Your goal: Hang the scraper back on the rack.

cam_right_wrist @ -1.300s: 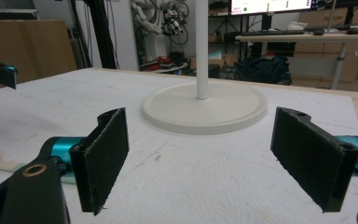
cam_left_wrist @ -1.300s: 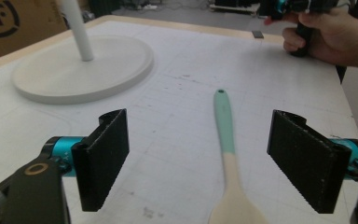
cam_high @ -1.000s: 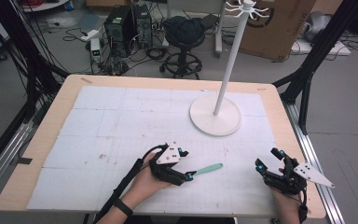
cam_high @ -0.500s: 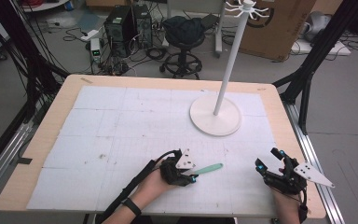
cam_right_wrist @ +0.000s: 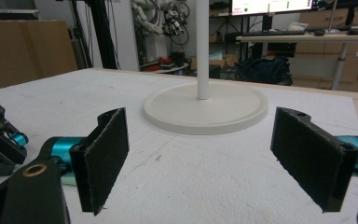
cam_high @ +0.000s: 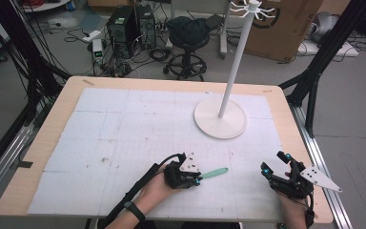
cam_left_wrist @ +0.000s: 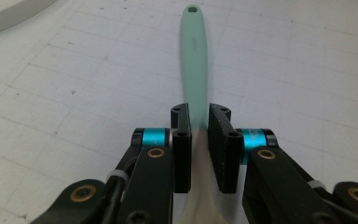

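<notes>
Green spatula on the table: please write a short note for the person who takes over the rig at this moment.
Left gripper: its jaws have just been closing and are now shut on the green spatula, which lies flat on the white mat.
Right gripper: open, holding nothing, near the right table edge.
White stand: upright at the far right of the mat.
Done: spatula gripped.
Left: lifting it; probably hanging it on the stand's top hooks, by the handle hole.

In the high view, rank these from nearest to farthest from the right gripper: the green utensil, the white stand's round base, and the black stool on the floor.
From the right gripper:
1. green utensil, to its left on the table, clamped by the left gripper.
2. white stand's round base, farther up the table.
3. black stool, beyond the table's far edge.
</notes>
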`<state>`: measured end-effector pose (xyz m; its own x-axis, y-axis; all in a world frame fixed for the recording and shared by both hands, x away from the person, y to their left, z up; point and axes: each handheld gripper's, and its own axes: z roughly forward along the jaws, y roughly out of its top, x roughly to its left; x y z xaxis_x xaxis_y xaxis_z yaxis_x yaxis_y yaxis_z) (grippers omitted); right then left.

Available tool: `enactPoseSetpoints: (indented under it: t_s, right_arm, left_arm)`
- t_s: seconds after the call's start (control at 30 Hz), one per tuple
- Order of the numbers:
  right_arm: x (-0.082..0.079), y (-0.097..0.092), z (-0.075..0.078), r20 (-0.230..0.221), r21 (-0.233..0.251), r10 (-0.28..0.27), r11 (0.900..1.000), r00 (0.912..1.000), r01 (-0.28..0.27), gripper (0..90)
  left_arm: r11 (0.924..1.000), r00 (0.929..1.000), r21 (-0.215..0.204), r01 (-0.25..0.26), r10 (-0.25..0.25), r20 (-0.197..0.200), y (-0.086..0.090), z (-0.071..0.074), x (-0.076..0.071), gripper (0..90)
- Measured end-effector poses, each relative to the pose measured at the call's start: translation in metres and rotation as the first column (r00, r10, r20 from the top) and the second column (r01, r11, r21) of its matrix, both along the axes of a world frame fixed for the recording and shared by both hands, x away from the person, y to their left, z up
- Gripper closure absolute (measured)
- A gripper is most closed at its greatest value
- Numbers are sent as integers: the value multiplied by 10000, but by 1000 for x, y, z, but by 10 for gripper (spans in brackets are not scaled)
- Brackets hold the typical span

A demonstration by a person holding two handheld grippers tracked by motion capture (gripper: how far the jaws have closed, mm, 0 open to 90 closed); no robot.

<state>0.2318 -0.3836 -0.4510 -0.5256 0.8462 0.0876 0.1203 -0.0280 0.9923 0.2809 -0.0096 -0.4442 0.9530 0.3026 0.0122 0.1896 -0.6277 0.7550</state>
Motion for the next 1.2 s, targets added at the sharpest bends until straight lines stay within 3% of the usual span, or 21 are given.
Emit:
enactPoseSetpoints:
  t_s: [0.3, 0.37, 0.4, 0.63, 0.8, 0.93, 0.97, 1.03, 1.2]
  right_arm:
    - [0, 0, 0, 30, -19, -4, 10000, 10000, 4, 181]
    - [0, 0, 0, 29, -15, -3, 10000, 10000, 3, 181]
    - [0, 0, 0, 15, -6, -7, 10000, 10000, 7, 181]
    - [0, 0, 0, 2, -6, -11, 10000, 10000, 11, 180]
    - [0, 0, 0, 23, -16, -26, 10000, 10000, 26, 180]
    - [0, 0, 0, 0, -49, -61, 10000, 10000, 61, 181]
    - [0, 0, 0, 5, -60, -56, 10000, 10000, 56, 181]
    - [0, 0, 0, 1, -71, -52, 10000, 10000, 52, 181]
    - [0, 0, 0, 18, -44, -53, 10000, 10000, 53, 181]
  left_arm:
    - [10000, 10000, -55, 36, -36, 21, 0, 1, 0, 806]
    - [9994, 9999, -321, 112, -113, -41, 1, 3, 0, 807]
    - [9969, 9999, -787, 93, -103, -132, 3, 7, 1, 807]
    - [9886, 9998, -1493, -171, 189, 105, 17, 29, 7, 806]
    - [9723, 9980, -2309, -373, 481, 414, 29, 63, 15, 806]
    - [9538, 9947, -2959, -512, 751, 701, 41, 95, 23, 806]
    - [9452, 9929, -3201, -640, 924, 746, 45, 111, 28, 806]
    - [9419, 9924, -3289, -685, 980, 740, 47, 118, 31, 806]
    - [9202, 9900, -3842, -750, 1149, 820, 53, 156, 44, 806]
